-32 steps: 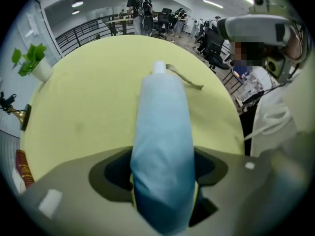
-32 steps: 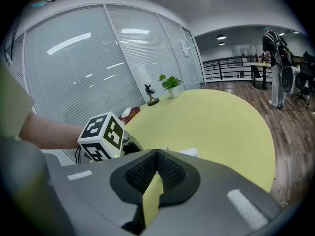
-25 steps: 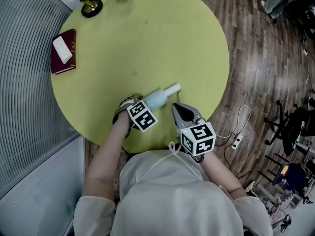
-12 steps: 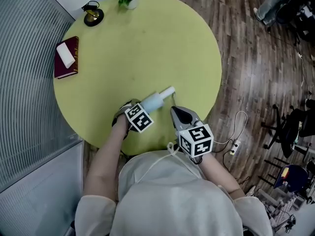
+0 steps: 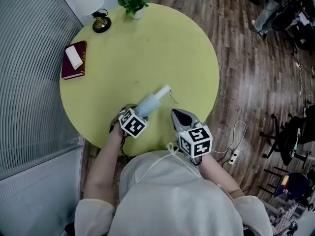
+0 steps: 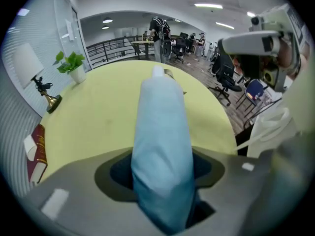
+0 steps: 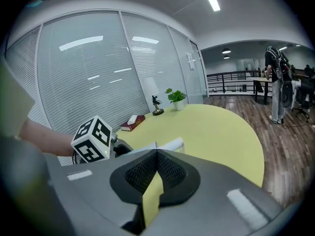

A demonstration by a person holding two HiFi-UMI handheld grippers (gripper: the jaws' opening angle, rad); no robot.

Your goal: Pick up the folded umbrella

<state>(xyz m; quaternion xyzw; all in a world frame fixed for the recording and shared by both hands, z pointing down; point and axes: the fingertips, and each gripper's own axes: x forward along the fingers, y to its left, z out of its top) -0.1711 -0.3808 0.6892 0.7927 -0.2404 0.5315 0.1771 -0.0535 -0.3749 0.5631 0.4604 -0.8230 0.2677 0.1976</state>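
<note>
Your left gripper [image 6: 162, 178] is holding the folded umbrella [image 5: 149, 104]. Its jaws have just been closing, and the umbrella sits right between them, filling the gap from side to side. The umbrella is light blue and has a white end [image 5: 164, 89]. It sticks out past the jaws and points across the round yellow-green table [image 5: 162, 48], toward the far side. I cannot tell if the white end touches the table or not. A thin loop [image 5: 173, 98] lies on the table just beside that white end. Your left gripper is over the near edge of the table, close to your body, and it points steeply down. Your right gripper [image 7: 156, 156] is just beside it, on your right, also over the near edge. Its jaws are pressed together at the tips, and there is nothing in them. Only a thin strip of the table shows through lower down. In the right gripper view you can see the left gripper's cube [image 7: 92, 139] with its black and white squares, near the umbrella. Far off, at the other side of the table, there is a dark red book [image 5: 70, 72] with a small white thing [image 5: 74, 57] lying on top of it. A little lamp [image 5: 102, 23] and a green plant [image 5: 130, 1] stand at the far edge, well apart from the umbrella. The floor [image 5: 256, 82] around the table is brown wood.
</note>
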